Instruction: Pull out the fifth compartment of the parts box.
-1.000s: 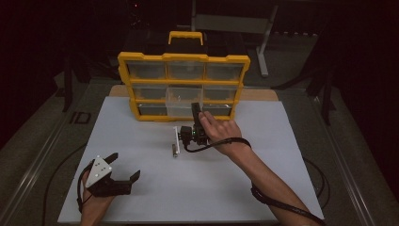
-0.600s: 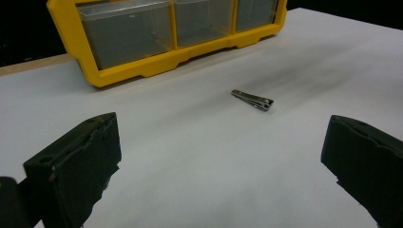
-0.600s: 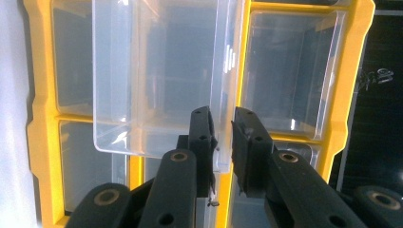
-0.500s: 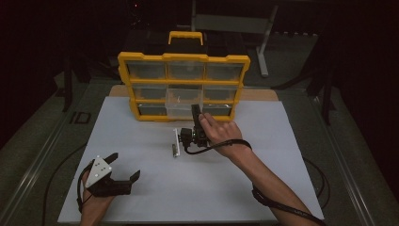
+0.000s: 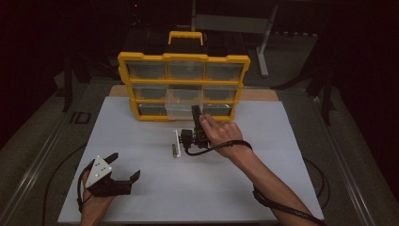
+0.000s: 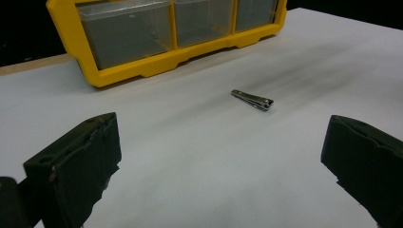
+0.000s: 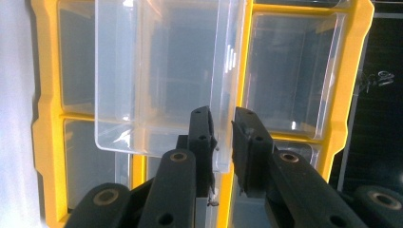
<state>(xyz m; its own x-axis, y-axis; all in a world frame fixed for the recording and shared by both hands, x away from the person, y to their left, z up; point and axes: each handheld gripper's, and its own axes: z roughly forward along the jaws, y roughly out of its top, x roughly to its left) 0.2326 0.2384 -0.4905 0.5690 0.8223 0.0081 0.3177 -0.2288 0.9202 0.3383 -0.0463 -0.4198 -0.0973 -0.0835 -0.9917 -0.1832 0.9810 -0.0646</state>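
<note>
Nearest the person, the left gripper [image 5: 123,169] rests low on the white table sheet [image 5: 263,188] at the near left corner, its jaws spread wide with nothing between them. Ahead of it, in the middle of the sheet, lies a small silver metal nail clipper [image 6: 252,99], flat and well apart from both grippers. Just beyond and to the right of the clipper, the right gripper [image 7: 222,124] reaches forward and is clenched on the front wall of a clear plastic drawer [image 7: 161,71]. That drawer sticks partly out of the middle row of the yellow plastic organiser cabinet with clear compartments [image 5: 183,59], which stands upright at the far edge of the sheet, a handle on its top.
</note>
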